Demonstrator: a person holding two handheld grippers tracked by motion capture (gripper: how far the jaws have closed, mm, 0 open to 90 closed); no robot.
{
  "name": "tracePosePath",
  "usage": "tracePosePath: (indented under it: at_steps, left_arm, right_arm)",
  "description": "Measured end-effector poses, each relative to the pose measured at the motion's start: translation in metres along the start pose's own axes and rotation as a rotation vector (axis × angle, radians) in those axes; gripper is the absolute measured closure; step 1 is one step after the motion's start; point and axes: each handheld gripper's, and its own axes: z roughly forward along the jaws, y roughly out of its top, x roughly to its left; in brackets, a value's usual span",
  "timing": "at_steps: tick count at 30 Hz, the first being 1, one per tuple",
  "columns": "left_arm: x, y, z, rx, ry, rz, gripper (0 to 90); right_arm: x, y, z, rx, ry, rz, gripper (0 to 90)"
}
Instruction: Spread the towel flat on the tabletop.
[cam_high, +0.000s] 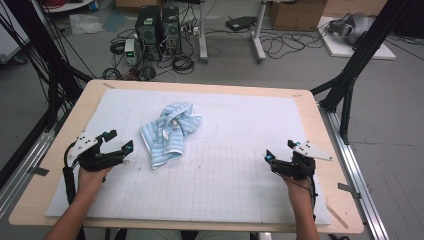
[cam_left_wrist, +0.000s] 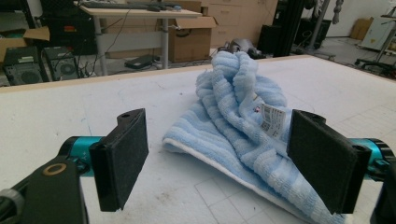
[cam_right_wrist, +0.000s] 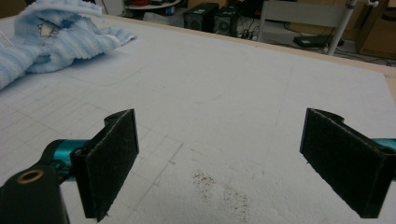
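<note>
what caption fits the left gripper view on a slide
Open left gripper facing a crumpled blue striped towel on the white mat.

Towel on mat, left gripper beside it, right gripper well apart

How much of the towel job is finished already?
Nothing looks done yet: the blue striped towel lies crumpled on the white mat. Both the left gripper and the right gripper are open and hold nothing; the left is nearer the towel. Grabbing and handling it is all left.
</note>
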Motion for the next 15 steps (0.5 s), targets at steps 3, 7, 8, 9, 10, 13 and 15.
tracePosePath:
  at_steps: [3,7,8,9,10,13,15]
  left_arm:
    - [0.0006,-0.0007,0.0,0.004,0.004,-0.004,21.1]
    - [0.0017,-0.0011,0.0004,0.005,0.01,-0.011,21.4]
    - [0.0019,-0.0016,0.001,0.002,0.014,-0.015,21.4]
    - [0.0024,-0.0017,0.0013,0.005,0.015,-0.016,21.4]
    - [0.0028,-0.002,0.002,0.006,0.016,-0.017,21.4]
    - [0.0032,-0.003,0.0033,0.013,0.02,-0.02,21.4]
    - [0.0033,-0.0036,0.0031,0.015,0.021,-0.018,21.7]
  right_arm:
    - [-0.0007,-0.0005,0.0,0.0,0.003,0.005,10.7]
    - [-0.0004,-0.0015,0.0007,0.005,0.009,0.007,10.8]
    - [-0.0004,-0.0015,0.0007,0.005,0.009,0.007,10.8]
    - [-0.001,-0.0017,0.0015,0.004,0.015,0.006,10.7]
    - [-0.001,-0.0017,0.0015,0.004,0.015,0.006,10.7]
    - [-0.0018,-0.0023,0.0015,0.003,0.027,0.017,10.7]
    - [-0.0019,-0.0025,0.0012,0.005,0.029,0.021,10.7]
